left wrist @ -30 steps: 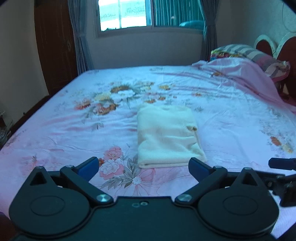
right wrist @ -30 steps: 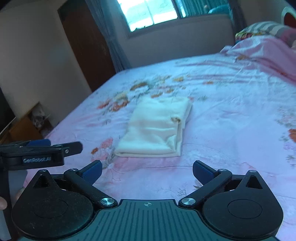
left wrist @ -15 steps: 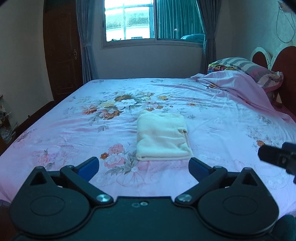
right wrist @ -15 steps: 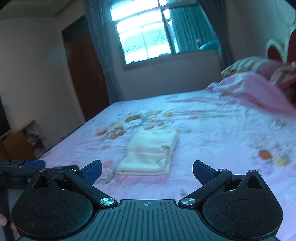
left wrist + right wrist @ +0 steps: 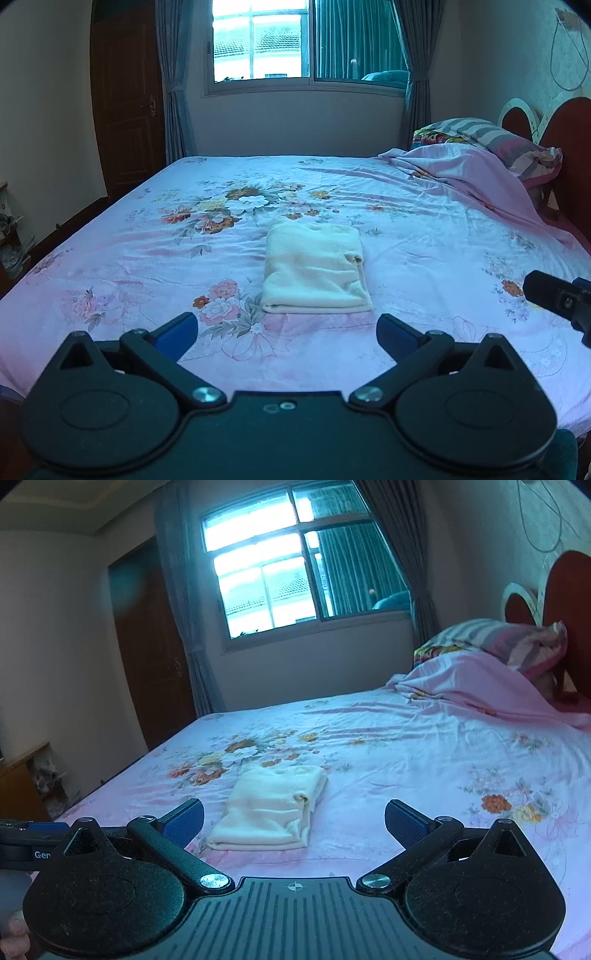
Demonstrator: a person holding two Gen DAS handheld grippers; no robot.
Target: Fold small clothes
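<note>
Lying flat near the middle of the pink floral-print bedsheet (image 5: 424, 229), the cream, neatly folded rectangular garment (image 5: 316, 267) has bare sheet on every side, its near edge well short of the bed's front edge. The left black two-finger gripper (image 5: 286, 330) hangs off the bed's near side, blue-padded fingers spread wide and empty. The right black two-finger gripper (image 5: 293, 821) (also empty) is likewise splayed apart. A rumpled pink blanket (image 5: 476, 177) heaps by the striped pillow (image 5: 498, 140), well apart from the garment.

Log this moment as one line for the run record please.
left gripper: open, empty | right gripper: open, empty | cream garment: folded, flat on bed | contact: none
</note>
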